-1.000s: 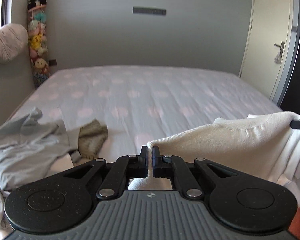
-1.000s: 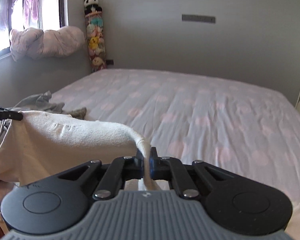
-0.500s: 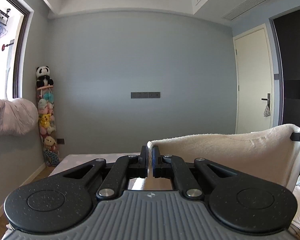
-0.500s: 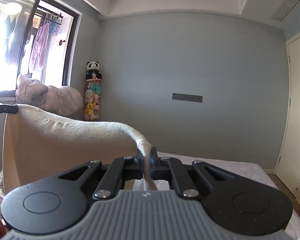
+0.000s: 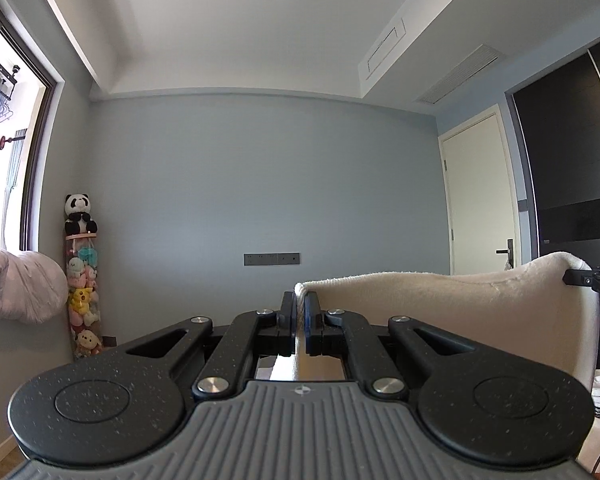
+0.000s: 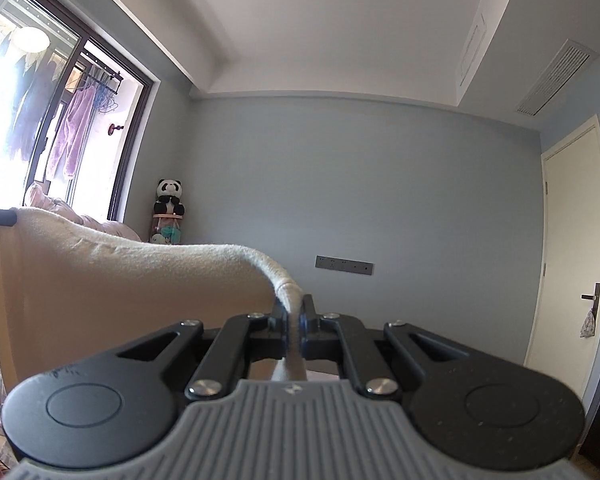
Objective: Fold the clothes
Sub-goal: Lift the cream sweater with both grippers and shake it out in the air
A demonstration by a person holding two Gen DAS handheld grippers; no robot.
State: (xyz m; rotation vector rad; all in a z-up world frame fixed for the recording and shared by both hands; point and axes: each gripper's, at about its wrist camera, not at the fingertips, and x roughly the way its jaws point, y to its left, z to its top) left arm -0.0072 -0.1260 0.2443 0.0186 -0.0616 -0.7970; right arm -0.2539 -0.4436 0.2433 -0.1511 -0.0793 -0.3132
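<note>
Between grippers, cream garment (image 5: 440, 304) top edge stretched; left gripper (image 5: 300, 312), right gripper (image 6: 294, 320) jaws clamped on corners.

Both grippers have tilted and risen further: a second ago each camera looked down on the pink-dotted bed, half a second ago at the wall, and now mostly at the white ceiling (image 5: 240, 40), the bed gone from view. The cream knitted garment (image 5: 440, 304) hangs stretched higher between the left gripper (image 5: 300, 312) and right gripper (image 6: 295, 320)
</note>
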